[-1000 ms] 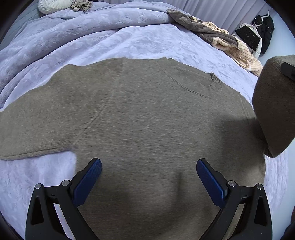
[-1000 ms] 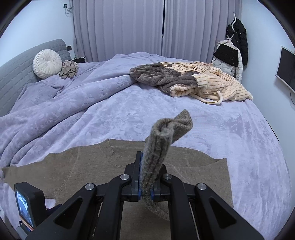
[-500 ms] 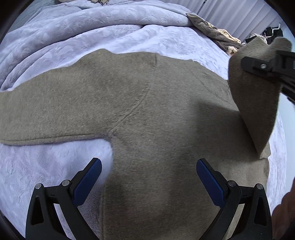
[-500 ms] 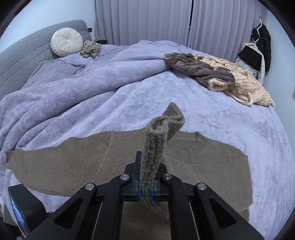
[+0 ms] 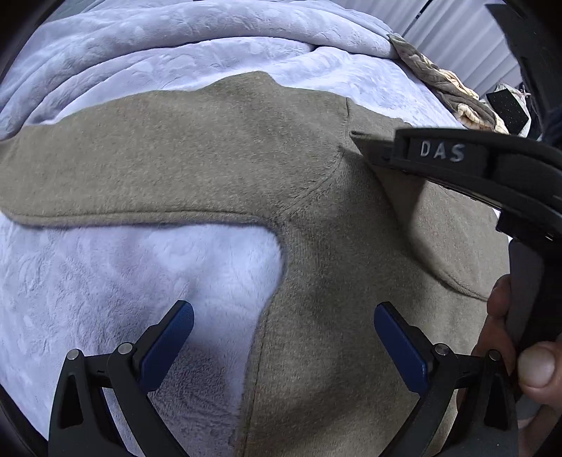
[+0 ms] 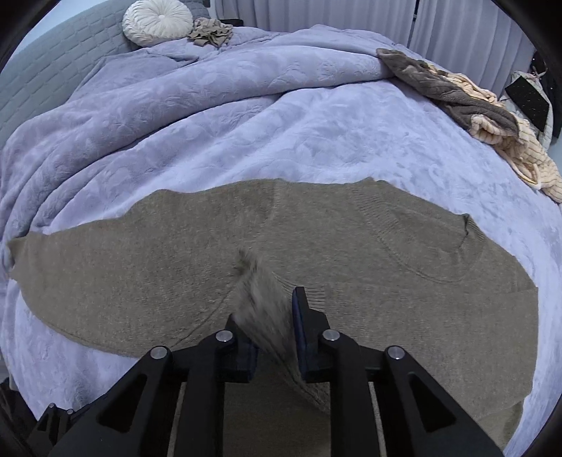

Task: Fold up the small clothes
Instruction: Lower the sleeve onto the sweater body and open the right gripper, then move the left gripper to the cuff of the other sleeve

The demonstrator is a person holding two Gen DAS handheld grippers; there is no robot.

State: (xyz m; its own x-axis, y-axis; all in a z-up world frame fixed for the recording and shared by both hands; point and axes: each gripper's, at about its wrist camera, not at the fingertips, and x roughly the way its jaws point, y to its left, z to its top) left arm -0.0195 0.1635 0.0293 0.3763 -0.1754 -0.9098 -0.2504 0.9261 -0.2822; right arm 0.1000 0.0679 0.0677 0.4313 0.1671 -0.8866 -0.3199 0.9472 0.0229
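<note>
A taupe knit sweater (image 5: 217,161) lies flat on the lilac bedspread; it also shows in the right wrist view (image 6: 168,246). Its left sleeve (image 5: 87,168) stretches out to the left. Its right sleeve (image 6: 261,298) is folded over across the body, and its blurred cuff sits between the parted jaws of my right gripper (image 6: 274,316). That gripper shows from the side in the left wrist view (image 5: 456,165), low over the chest. My left gripper (image 5: 281,337) is open and empty, hovering over the sweater's left side seam near the armpit.
The lilac bedspread (image 6: 246,116) is bunched in ridges at the back. A pile of brown and cream striped clothes (image 6: 484,116) lies at the far right. A round white cushion (image 6: 158,21) and a small crumpled garment (image 6: 210,31) sit by the headboard.
My right gripper carried the right sleeve left and down across the sweater body, and its jaws have parted around the cuff. My left gripper shifted left, bringing the armpit and bare bedspread under it.
</note>
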